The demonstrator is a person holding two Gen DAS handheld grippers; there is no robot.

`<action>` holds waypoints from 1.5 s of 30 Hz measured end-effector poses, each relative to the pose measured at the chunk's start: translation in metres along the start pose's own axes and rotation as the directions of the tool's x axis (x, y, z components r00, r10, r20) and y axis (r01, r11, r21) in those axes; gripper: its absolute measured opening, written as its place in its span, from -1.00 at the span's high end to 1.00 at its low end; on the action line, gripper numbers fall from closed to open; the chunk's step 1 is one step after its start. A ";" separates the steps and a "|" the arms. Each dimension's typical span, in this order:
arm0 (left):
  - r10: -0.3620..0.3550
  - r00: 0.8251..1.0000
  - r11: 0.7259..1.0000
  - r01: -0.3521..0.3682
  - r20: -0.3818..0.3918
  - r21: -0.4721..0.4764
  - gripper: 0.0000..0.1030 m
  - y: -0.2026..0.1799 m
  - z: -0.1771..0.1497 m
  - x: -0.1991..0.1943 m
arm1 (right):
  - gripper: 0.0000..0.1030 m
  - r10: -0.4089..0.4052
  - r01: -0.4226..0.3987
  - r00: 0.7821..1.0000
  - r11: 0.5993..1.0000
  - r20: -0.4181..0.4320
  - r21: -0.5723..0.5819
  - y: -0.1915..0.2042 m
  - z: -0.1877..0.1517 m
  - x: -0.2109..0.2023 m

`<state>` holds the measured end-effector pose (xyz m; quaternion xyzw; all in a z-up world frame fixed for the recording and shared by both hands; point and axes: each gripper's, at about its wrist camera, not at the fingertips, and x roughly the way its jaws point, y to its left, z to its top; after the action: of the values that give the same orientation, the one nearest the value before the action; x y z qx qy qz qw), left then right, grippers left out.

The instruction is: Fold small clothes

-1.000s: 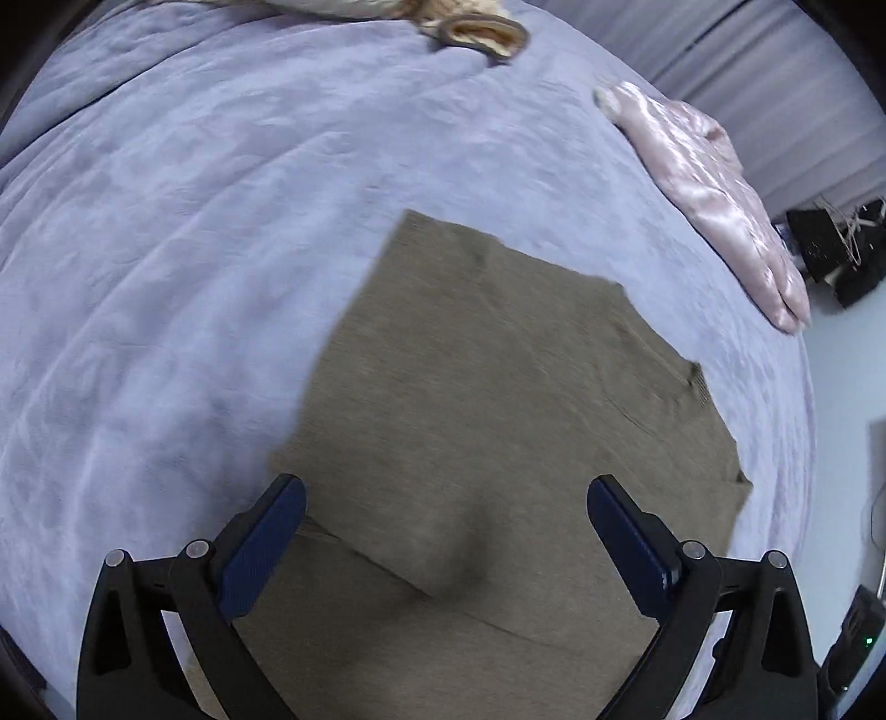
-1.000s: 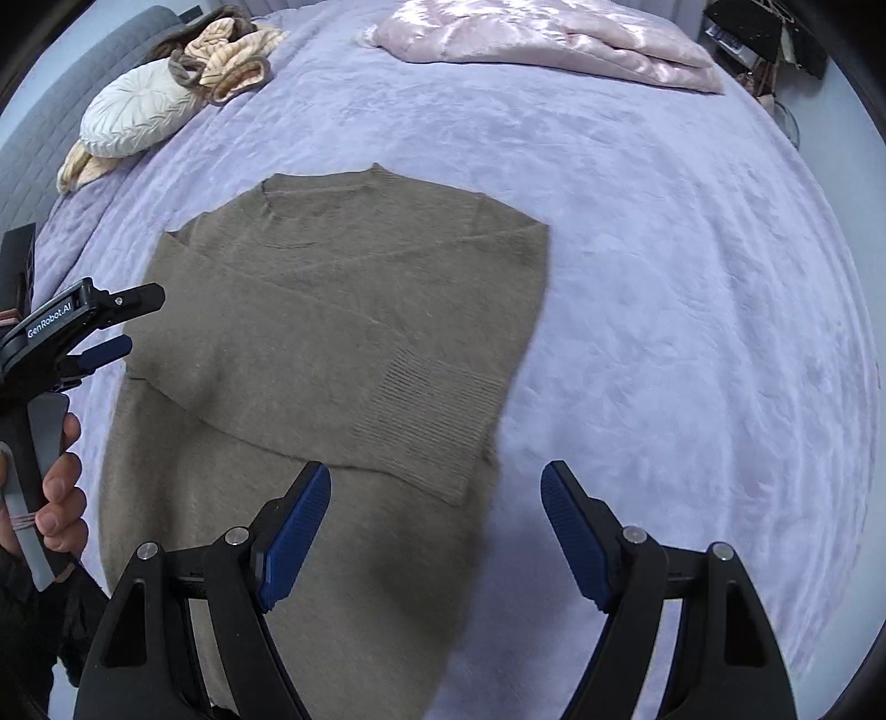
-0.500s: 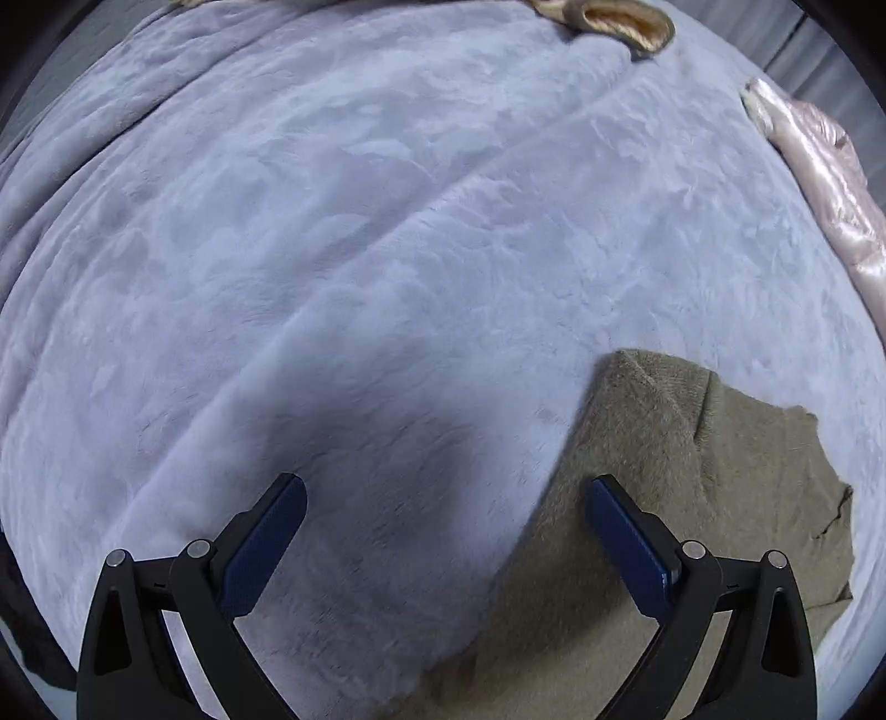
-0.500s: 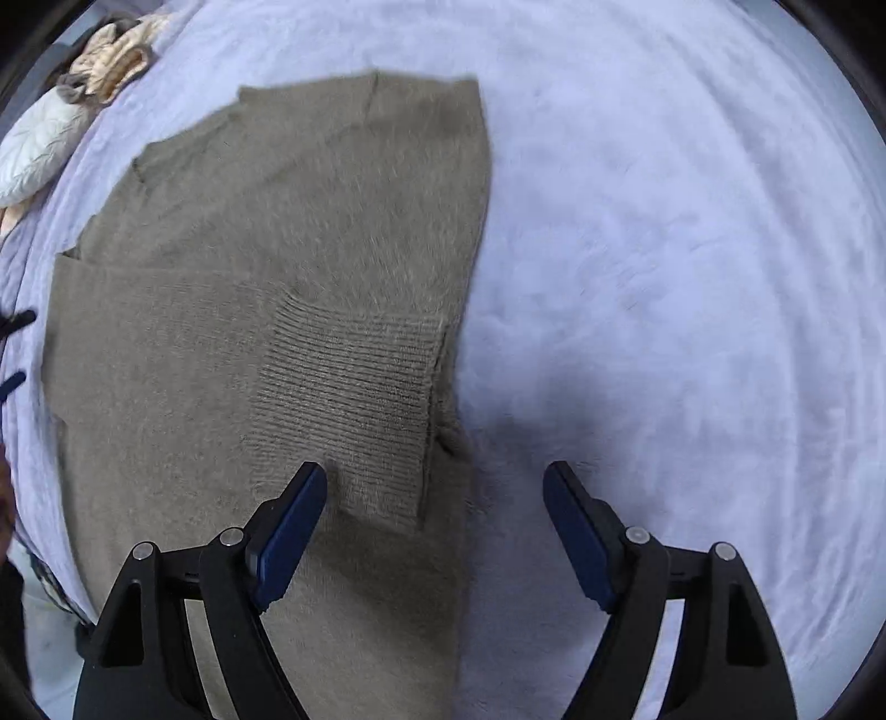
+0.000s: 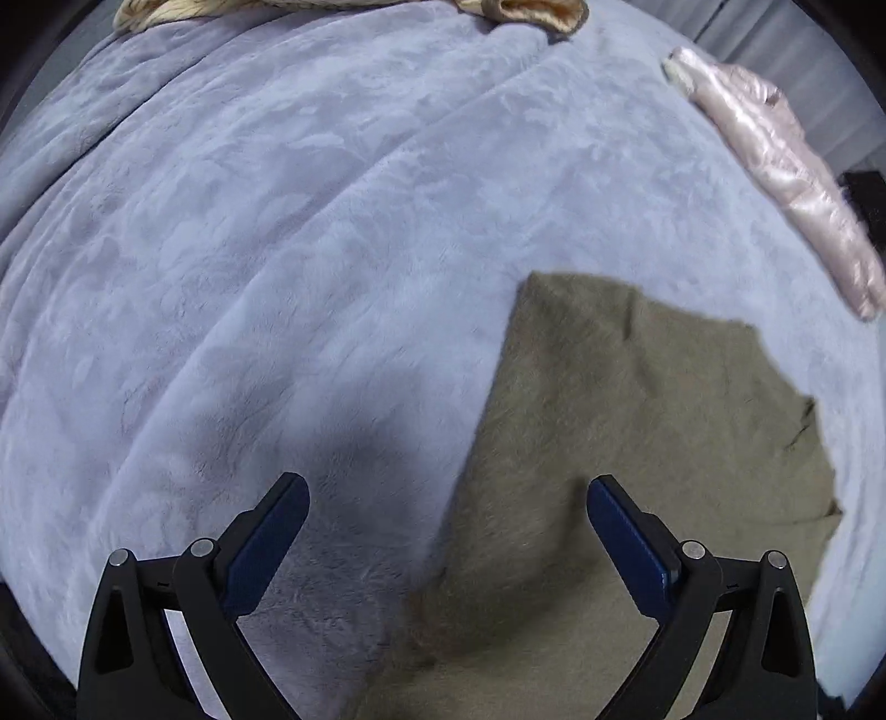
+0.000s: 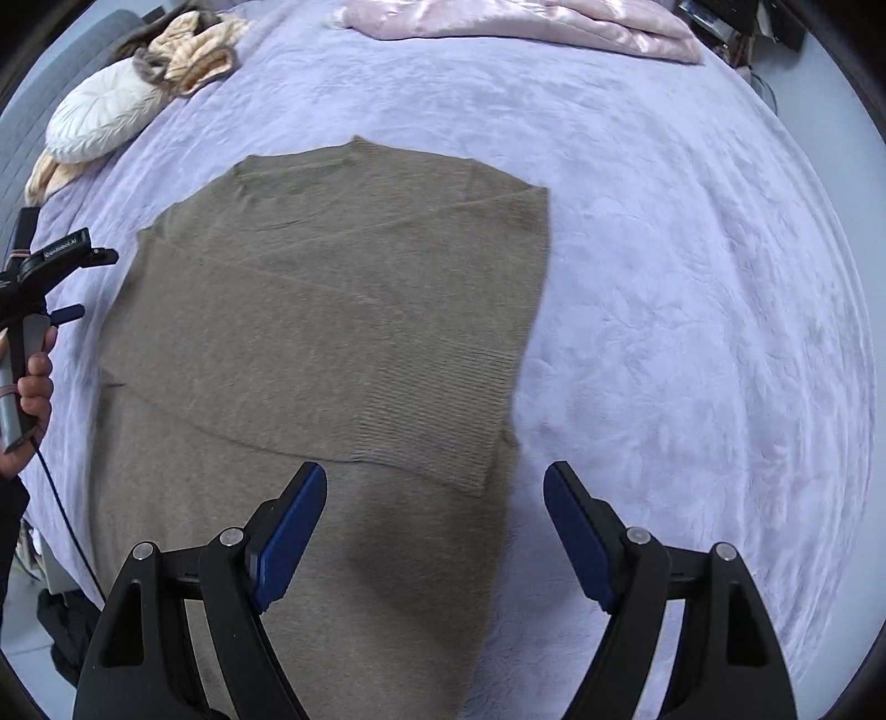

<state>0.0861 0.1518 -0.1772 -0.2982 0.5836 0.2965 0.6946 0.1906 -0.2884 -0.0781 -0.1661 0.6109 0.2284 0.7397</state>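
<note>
An olive-brown knit sweater (image 6: 332, 310) lies flat on the lavender bedspread (image 6: 692, 304), both sleeves folded across its body, a ribbed cuff (image 6: 437, 410) uppermost. My right gripper (image 6: 434, 509) hangs open over the sweater's lower right edge, with nothing between its blue pads. In the left wrist view the sweater (image 5: 637, 421) fills the lower right; my left gripper (image 5: 446, 526) is open above its left edge, empty. The right wrist view also catches the left gripper (image 6: 61, 288) at the far left, held by a hand (image 6: 33, 382).
A pink satin garment (image 6: 526, 22) lies at the bed's far side, also seen as the pink garment (image 5: 786, 166) in the left wrist view. A white round cushion (image 6: 94, 122) and cream-striped cloth (image 6: 194, 50) sit at the far left. Dark equipment (image 6: 736, 16) stands past the bed.
The left gripper moved off the sweater's middle to its left edge and came lower. The right gripper dipped toward the cuff half a second ago and is back up, showing the whole sweater.
</note>
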 end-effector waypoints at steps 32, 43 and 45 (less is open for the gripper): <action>-0.099 0.990 0.880 0.132 -0.095 0.456 -0.97 -0.097 -0.048 -0.029 | -0.62 -0.038 0.047 0.998 0.988 -0.058 0.148 0.068 0.062 0.100; -0.019 0.983 0.828 0.117 -0.180 0.549 -0.97 -0.083 -0.117 -0.017 | -0.62 -0.033 0.035 0.998 0.999 -0.059 0.032 0.113 0.016 0.075; -0.002 0.987 0.805 0.096 -0.159 0.586 -0.98 -0.079 -0.129 -0.016 | -0.62 -0.046 0.051 0.993 0.998 -0.111 0.039 0.114 0.003 0.088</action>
<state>0.0625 0.0016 -0.1745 -0.1036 0.6897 0.0585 0.7142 0.1442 -0.1792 -0.1600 -0.1777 0.6510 0.1881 0.7136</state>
